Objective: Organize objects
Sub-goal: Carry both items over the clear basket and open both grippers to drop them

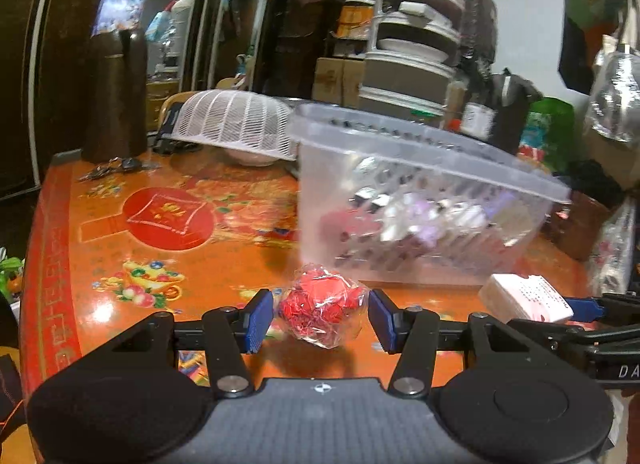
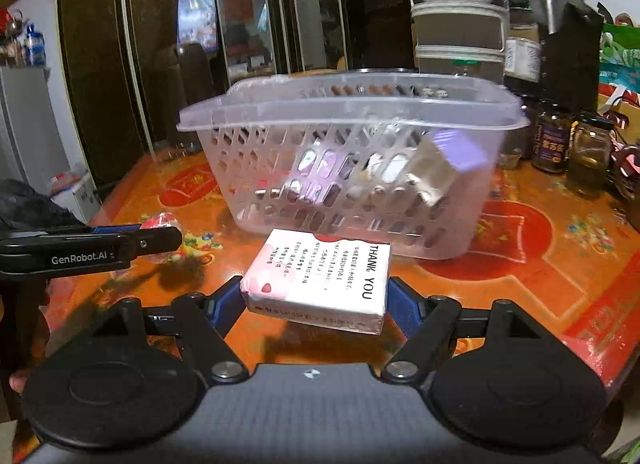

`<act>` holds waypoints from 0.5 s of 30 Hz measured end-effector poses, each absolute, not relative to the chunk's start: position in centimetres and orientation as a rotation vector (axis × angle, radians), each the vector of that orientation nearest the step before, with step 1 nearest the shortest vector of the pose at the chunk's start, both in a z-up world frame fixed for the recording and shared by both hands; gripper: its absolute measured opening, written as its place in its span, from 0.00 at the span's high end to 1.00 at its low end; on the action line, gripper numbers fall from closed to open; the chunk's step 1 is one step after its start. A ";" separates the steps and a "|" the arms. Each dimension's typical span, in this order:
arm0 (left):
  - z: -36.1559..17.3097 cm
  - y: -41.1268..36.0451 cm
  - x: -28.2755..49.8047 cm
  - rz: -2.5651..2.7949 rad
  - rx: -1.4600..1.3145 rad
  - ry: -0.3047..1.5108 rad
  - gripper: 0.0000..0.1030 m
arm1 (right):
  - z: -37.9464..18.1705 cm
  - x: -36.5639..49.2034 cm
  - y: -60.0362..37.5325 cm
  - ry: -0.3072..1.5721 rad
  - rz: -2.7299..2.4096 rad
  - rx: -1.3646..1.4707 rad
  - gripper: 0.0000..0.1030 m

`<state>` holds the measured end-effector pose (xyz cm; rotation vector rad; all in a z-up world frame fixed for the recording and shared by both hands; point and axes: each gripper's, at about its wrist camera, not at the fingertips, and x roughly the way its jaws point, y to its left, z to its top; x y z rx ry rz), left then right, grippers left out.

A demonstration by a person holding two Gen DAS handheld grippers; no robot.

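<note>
A clear bag of red bits (image 1: 322,310) lies on the orange table between the blue pads of my left gripper (image 1: 320,318), whose jaws stand open with small gaps either side. My right gripper (image 2: 316,296) is shut on a white "THANK YOU" packet (image 2: 320,278), held just above the table. That packet also shows in the left wrist view (image 1: 526,298). A clear slotted plastic basket (image 2: 348,104) stands just beyond both, holding several small packets. The left gripper shows in the right wrist view (image 2: 140,242) with the red bag (image 2: 160,222) beside it.
A white mesh food cover (image 1: 236,124) sits over a bowl at the table's back left, next to a dark thermos (image 1: 116,96) and keys (image 1: 110,168). Dark jars (image 2: 554,138) stand right of the basket. Stacked containers (image 2: 456,12) rise behind.
</note>
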<state>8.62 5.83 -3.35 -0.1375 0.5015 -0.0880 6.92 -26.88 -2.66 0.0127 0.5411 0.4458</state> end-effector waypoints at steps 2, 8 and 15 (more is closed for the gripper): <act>-2.7 5.3 7.8 -0.105 -0.126 0.492 0.46 | -2.0 6.0 -28.1 0.503 0.457 0.028 0.24; 0.3 4.2 5.7 -0.152 -0.140 0.430 0.46 | 1.8 4.2 -30.9 0.384 0.492 0.058 0.24; 8.1 2.8 6.6 -0.234 -0.137 0.289 0.46 | 9.1 7.0 -31.5 0.278 0.484 -0.003 0.24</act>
